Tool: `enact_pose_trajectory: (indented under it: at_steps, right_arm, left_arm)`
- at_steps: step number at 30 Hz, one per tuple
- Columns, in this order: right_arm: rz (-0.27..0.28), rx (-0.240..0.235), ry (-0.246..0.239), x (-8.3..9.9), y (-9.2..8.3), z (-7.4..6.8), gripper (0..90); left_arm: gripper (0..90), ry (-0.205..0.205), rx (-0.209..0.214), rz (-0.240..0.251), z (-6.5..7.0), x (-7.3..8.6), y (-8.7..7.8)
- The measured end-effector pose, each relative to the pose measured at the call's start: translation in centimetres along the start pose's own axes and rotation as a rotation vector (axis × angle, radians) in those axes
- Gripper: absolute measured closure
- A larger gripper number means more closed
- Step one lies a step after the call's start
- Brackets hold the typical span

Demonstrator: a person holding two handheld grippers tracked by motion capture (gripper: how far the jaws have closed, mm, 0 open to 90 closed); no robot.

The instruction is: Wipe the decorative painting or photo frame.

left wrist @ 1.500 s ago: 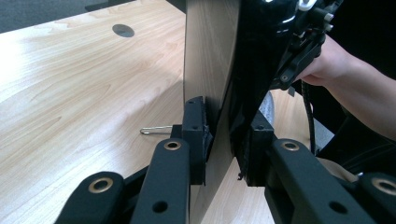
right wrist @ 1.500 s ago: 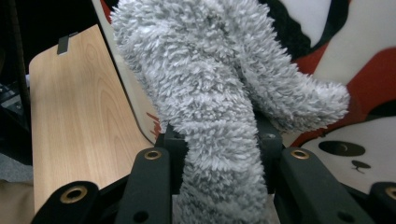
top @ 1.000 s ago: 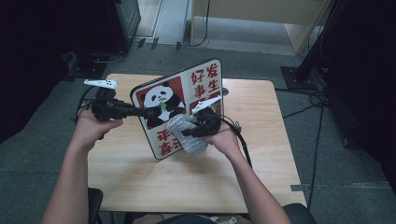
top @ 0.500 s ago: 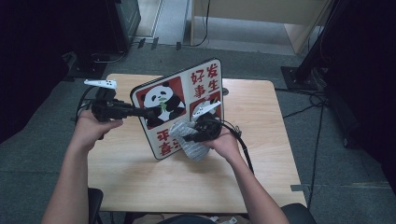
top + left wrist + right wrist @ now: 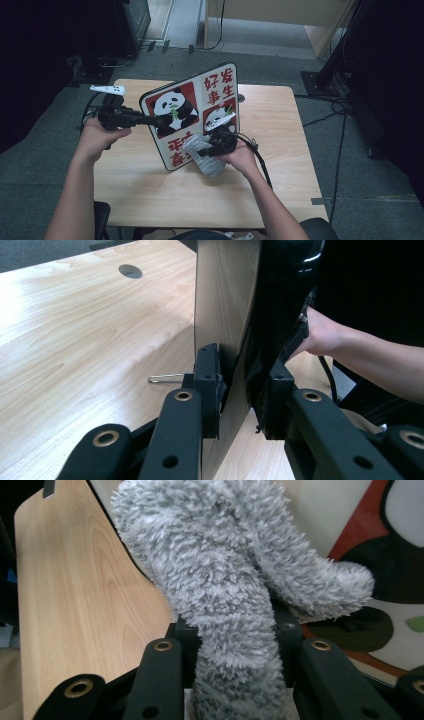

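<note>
A picture board (image 5: 195, 110) with pandas and red characters stands on its lower edge on the wooden table (image 5: 280, 130), tilted. My left gripper (image 5: 159, 120) is shut on the board's left edge; in the left gripper view its jaws (image 5: 242, 390) clamp the thin panel (image 5: 220, 315) from both sides. My right gripper (image 5: 207, 147) is shut on a grey fluffy cloth (image 5: 202, 155), which rests against the lower front of the board. In the right gripper view the cloth (image 5: 225, 580) bulges up between the jaws (image 5: 232, 630), against the printed face (image 5: 390, 555).
A round cable hole (image 5: 240, 98) lies in the table behind the board. A thin metal pin (image 5: 165, 378) sticks out near the board's back. Dark furniture (image 5: 100, 30) stands at the far left and a black stand (image 5: 330, 70) with cables at the right.
My right hand has slid the cloth a little down the board's front. The left hand and the board have kept still.
</note>
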State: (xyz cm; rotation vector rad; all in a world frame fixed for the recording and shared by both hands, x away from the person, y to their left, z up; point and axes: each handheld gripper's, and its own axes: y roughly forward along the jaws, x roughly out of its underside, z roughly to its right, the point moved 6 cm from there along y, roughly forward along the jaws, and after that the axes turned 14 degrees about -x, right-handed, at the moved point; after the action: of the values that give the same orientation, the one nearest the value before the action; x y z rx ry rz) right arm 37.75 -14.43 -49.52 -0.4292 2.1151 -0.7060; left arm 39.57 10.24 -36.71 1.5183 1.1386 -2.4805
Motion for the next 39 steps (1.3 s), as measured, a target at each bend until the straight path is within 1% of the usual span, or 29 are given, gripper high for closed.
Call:
enact_pose_trajectory:
  at_steps: [5, 8, 12, 14, 17, 20, 23, 25, 29, 30, 31, 36, 39]
  right_arm:
    - [-0.01, -0.001, -0.007, -0.4, -0.7, -0.4, 68.1]
    - [-0.002, -0.001, -0.015, -0.7, -1.2, -0.9, 68.4]
    - [0.012, 0.01, -0.033, -1.7, -2.2, -1.7, 68.5]
    - [0.023, 0.013, -0.046, -2.5, -2.8, -2.3, 68.5]
    - [0.024, 0.019, -0.06, -3.6, -3.4, -3.2, 68.5]
    - [0.032, 0.021, -0.073, -4.8, -4.1, -4.1, 68.5]
    - [0.026, 0.031, -0.089, -6.1, -4.7, -4.9, 68.4]
    - [0.029, 0.037, -0.096, -7.0, -5.2, -5.4, 68.3]
    - [0.037, 0.049, -0.108, -8.7, -6.0, -6.1, 68.3]
    - [0.037, 0.049, -0.108, -8.7, -6.0, -6.1, 68.3]
    - [0.039, 0.055, -0.122, -9.7, -6.4, -6.6, 68.4]
    - [0.033, 0.067, -0.143, -11.4, -6.9, -7.5, 68.3]
    - [0.043, 0.073, -0.16, -12.5, -7.2, -8.0, 68.3]
  left_arm:
    - [75.0, -0.001, 0.002, 0.001, 0.0, 0.0, 0.0]
    - [74.8, -0.004, 0.004, 0.001, 0.0, 0.0, 0.0]
    - [74.1, 0.0, 0.001, -0.001, -0.1, 0.0, 0.0]
    - [72.9, 0.003, -0.004, -0.002, -0.1, 0.0, 0.1]
    - [70.7, 0.006, -0.016, -0.005, -0.1, 0.1, 0.1]
    - [70.0, 0.006, -0.015, -0.006, -0.1, 0.1, 0.0]
    - [70.2, 0.006, -0.011, -0.009, -0.1, 0.2, -0.1]
    - [70.3, 0.011, -0.011, -0.008, -0.2, 0.2, -0.3]
    - [71.2, 0.007, -0.003, -0.006, -0.2, 0.3, -0.5]
    - [72.1, 0.007, -0.003, -0.006, -0.2, 0.3, -0.5]
    - [72.6, 0.007, 0.002, -0.008, -0.2, 0.3, -0.5]
    - [74.0, 0.003, 0.004, -0.007, -0.2, 0.3, -0.7]
    - [75.6, 0.004, 0.004, -0.009, -0.2, 0.4, -0.7]
